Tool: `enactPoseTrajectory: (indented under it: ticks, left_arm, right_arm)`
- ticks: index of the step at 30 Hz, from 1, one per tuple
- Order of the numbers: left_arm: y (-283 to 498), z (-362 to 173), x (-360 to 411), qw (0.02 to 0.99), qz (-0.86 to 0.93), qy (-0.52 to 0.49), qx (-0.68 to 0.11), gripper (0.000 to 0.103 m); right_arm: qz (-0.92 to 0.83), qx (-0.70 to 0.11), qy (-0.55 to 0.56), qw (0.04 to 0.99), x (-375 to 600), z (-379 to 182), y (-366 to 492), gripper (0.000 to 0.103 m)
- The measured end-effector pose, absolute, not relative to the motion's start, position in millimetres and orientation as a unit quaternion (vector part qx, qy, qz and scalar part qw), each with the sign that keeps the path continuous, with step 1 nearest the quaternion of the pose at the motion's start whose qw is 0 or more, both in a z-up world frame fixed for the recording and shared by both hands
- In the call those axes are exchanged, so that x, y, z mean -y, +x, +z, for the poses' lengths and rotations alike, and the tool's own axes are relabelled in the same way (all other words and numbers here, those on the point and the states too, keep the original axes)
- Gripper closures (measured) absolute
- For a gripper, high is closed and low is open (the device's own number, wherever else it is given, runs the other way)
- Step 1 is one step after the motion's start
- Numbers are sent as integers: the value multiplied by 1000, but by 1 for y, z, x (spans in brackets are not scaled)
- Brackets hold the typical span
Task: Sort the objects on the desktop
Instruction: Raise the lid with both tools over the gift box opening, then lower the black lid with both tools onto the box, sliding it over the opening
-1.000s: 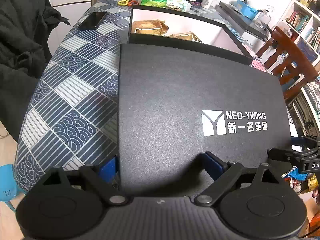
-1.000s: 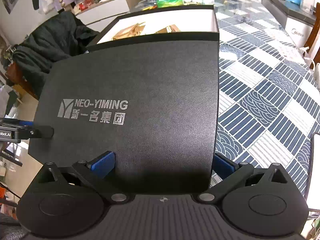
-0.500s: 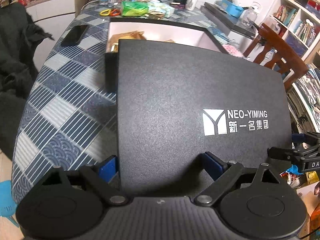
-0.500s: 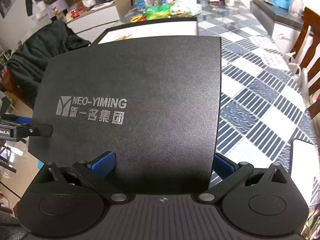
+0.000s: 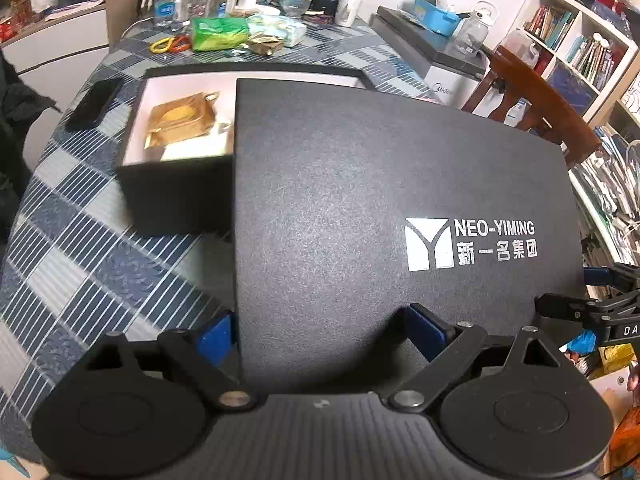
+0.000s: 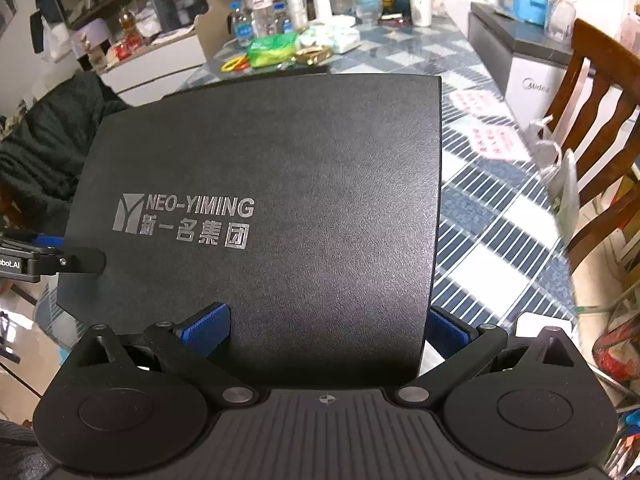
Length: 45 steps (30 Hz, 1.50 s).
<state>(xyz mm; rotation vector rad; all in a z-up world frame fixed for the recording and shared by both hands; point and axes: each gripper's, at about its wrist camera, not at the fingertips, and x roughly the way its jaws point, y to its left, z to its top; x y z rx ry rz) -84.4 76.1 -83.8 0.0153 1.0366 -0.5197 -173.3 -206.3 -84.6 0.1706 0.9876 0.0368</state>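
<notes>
My desk (image 5: pixel 88 264) is covered with a blue-and-white geometric patterned cloth. A brown wooden chair (image 6: pixel 600 120) stands at its right edge. Beyond the chair, a white bookshelf (image 5: pixel 580 36) holds rows of books against a white wall. A low white cabinet with a dark grey top (image 6: pixel 520 44) sits near the desk's far right corner. To my left, a dark coat (image 6: pixel 44 144) is draped over a seat, and a white counter (image 6: pixel 160 56) runs behind it. Lighting is bright, even indoor light.
</notes>
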Motion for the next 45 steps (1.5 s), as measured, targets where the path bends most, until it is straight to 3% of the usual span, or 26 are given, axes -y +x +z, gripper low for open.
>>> enactPoseTrajectory:
  ticks: [23, 45]
  left_arm:
    - [0, -54, 7, 850, -222, -2, -478, 0]
    - [87, -69, -35, 833, -220, -15, -507, 0]
  right_arm:
    - [40, -453, 74, 888, 297, -67, -75, 0]
    - [34, -462, 67, 884, 252, -78, 11, 0]
